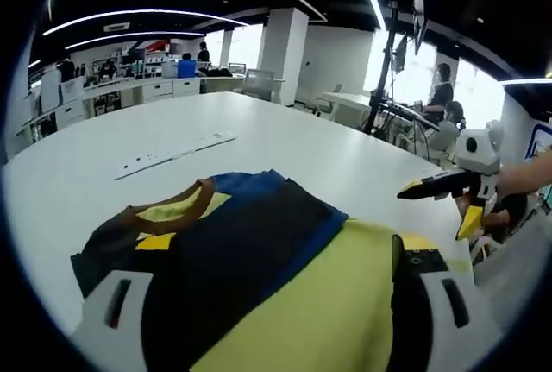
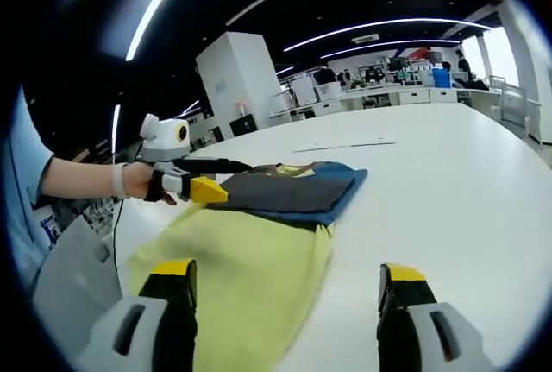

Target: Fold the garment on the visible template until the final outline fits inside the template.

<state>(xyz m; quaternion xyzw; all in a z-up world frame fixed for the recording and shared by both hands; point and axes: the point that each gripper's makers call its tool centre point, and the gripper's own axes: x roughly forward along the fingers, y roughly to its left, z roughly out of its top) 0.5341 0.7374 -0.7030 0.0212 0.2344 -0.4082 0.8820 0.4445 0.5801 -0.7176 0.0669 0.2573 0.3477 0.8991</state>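
Observation:
The garment lies on the white table, its yellow part nearest me. A black and blue part is folded over it, and a brown collar shows at the far left. My left gripper is open, its jaws wide apart low over the garment. My right gripper, in a person's hand, hangs open past the garment's right edge. In the right gripper view the yellow cloth lies between and ahead of the open right gripper. The left gripper is open at the edge of the dark folded part.
A long white strip lies on the table beyond the garment, also seen as the strip in the right gripper view. The table edge runs close on the right. Desks, chairs, a pillar and people stand farther off.

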